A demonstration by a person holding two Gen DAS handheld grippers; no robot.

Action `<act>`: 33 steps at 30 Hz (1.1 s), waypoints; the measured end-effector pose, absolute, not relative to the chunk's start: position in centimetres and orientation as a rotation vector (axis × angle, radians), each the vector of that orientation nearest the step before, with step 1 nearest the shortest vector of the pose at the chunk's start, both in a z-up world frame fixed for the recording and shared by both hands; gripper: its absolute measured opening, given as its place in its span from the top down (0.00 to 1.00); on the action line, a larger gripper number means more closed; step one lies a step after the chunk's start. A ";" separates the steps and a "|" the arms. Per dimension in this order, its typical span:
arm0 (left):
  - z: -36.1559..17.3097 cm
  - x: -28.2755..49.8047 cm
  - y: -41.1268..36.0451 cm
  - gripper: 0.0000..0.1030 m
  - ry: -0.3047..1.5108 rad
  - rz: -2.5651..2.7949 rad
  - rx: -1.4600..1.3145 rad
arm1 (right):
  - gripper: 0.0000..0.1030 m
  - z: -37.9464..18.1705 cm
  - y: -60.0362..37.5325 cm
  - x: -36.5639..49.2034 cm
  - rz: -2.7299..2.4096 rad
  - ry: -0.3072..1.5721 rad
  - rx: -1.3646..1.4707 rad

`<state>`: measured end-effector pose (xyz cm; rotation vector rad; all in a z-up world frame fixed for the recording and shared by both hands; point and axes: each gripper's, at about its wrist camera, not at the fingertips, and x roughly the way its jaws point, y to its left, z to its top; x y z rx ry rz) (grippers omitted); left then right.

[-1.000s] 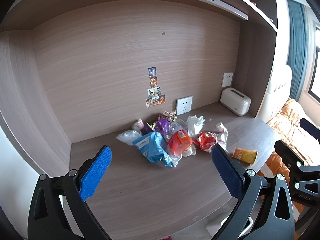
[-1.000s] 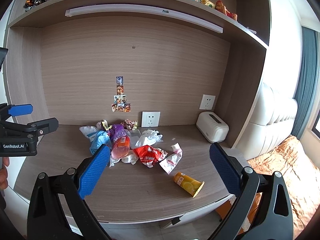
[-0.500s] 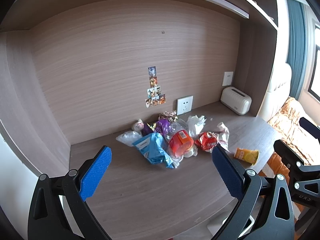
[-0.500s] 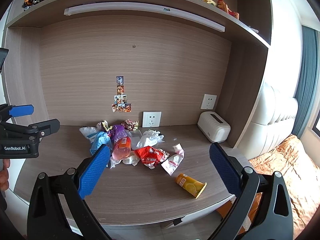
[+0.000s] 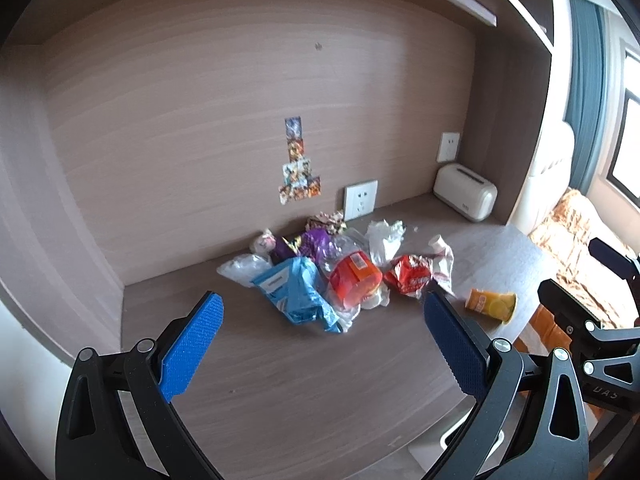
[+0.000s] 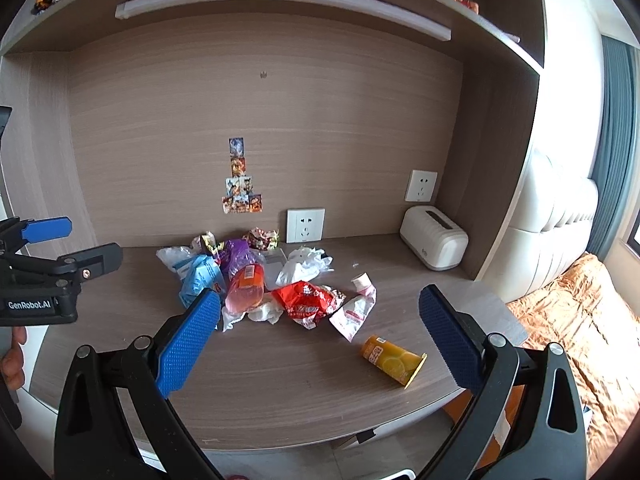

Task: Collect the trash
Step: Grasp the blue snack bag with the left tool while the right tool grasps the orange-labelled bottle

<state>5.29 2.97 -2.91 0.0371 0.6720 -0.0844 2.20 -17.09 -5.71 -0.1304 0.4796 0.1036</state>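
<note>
A heap of trash lies mid-desk near the back wall: a blue bag point(image 5: 298, 294), an orange bottle point(image 5: 355, 283), a red wrapper point(image 5: 409, 279), white plastic point(image 5: 383, 236) and a purple wrapper point(image 5: 318, 240). A yellow-orange cup point(image 5: 491, 305) lies on its side apart, toward the front right edge. In the right wrist view I see the same blue bag point(image 6: 198, 280), orange bottle point(image 6: 246, 288), red wrapper point(image 6: 306, 302), pink-white packet point(image 6: 356, 312) and cup point(image 6: 394, 360). My left gripper point(image 5: 320, 344) and right gripper point(image 6: 320, 340) are both open and hold nothing, short of the heap.
A wooden desk point(image 6: 280, 380) sits in an alcove with shelves above. A white toaster-like box point(image 6: 434, 242) stands at the back right. Wall sockets point(image 6: 305, 225) and stickers point(image 6: 240, 184) are on the back panel. A bed with orange bedding point(image 6: 568, 320) is to the right.
Both grippers have moved closer to the desk and tilted down a little; the trash looks larger. Nothing has been grasped.
</note>
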 end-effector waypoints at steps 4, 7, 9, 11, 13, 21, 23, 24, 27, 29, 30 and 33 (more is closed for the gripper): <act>-4.4 6.4 2.9 0.04 0.694 -0.102 0.063 | 0.04 -6.9 -16.5 3.3 0.119 0.503 -0.123; -5.5 7.5 3.1 0.04 0.700 -0.104 0.081 | 0.04 -7.7 -15.5 4.4 0.131 0.505 -0.129; -6.2 8.3 3.2 0.04 0.696 -0.099 0.098 | 0.04 -8.3 -14.9 5.4 0.142 0.504 -0.133; -7.0 9.4 3.4 0.04 0.701 -0.092 0.119 | 0.04 -9.0 -14.2 6.6 0.148 0.504 -0.136; -8.0 10.5 3.6 0.04 0.688 -0.054 0.146 | 0.04 -9.9 -13.6 8.1 0.164 0.509 -0.134; -13.7 16.5 5.7 0.04 0.744 -0.088 0.113 | 0.04 -14.6 -11.9 14.3 0.136 0.510 -0.206; -15.2 17.7 6.0 0.04 0.756 -0.077 0.094 | 0.04 -16.2 -12.1 16.4 0.111 0.562 -0.196; -16.2 18.4 5.9 0.04 0.766 -0.073 0.098 | 0.04 -16.8 -12.1 17.0 0.105 0.573 -0.194; -18.4 20.0 5.7 0.04 0.801 -0.085 0.099 | 0.04 -18.5 -11.4 18.6 0.103 0.590 -0.223; -19.3 20.8 5.8 0.04 0.817 -0.096 0.087 | 0.04 -19.3 -10.8 19.4 0.098 0.600 -0.242; -19.6 21.3 5.9 0.04 0.823 -0.107 0.077 | 0.04 -19.6 -10.5 19.8 0.090 0.598 -0.249; -20.0 22.4 6.5 0.04 0.819 -0.111 0.066 | 0.04 -20.0 -9.8 20.6 0.110 0.591 -0.261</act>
